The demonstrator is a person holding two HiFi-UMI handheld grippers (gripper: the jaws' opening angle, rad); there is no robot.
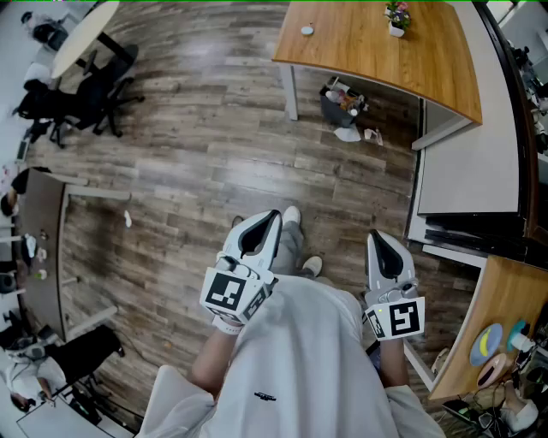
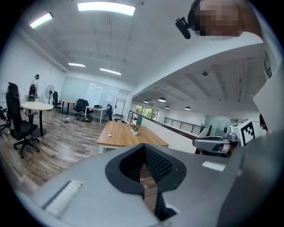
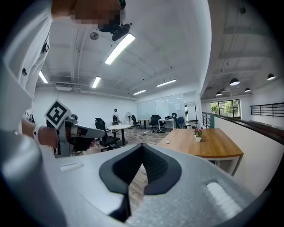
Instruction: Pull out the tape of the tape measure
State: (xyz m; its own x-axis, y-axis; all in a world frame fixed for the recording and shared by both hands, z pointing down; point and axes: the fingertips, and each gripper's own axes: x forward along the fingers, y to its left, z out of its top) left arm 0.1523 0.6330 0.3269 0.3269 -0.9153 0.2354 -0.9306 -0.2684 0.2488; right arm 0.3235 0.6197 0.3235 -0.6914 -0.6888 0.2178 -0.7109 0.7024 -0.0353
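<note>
A person in a white shirt [image 1: 300, 359], seen from above, stands on a wood plank floor [image 1: 197, 171] in an open office and holds a gripper in each hand at chest height, both aimed forward and slightly down.

The left gripper [image 1: 272, 219] has its jaws closed together with the tips meeting. In its own view [image 2: 144, 147] only floor shows through the hollow behind the black ribbed pads [image 2: 155, 164]. The right gripper [image 1: 374, 236] is closed in the same way. In its own view [image 3: 142, 146] the tips touch, with floorboards behind them. The two grippers are side by side and well apart, and each shows in the other's view: the right gripper at right [image 2: 217, 144], the left gripper at left [image 3: 77, 131].

Two shoes [image 1: 293, 218] show on the floor between the grippers.

Ahead stands a wooden table [image 1: 360, 51] with a small potted plant [image 1: 396, 17], and beneath it a dark bin [image 1: 338, 104]. A black office chair [image 1: 81, 107] stands at upper left.

At lower right, the corner of another wooden table [image 1: 501, 287] holds small round things [image 1: 488, 344], too small to identify. I cannot tell where the tape measure is; neither gripper is near that table
</note>
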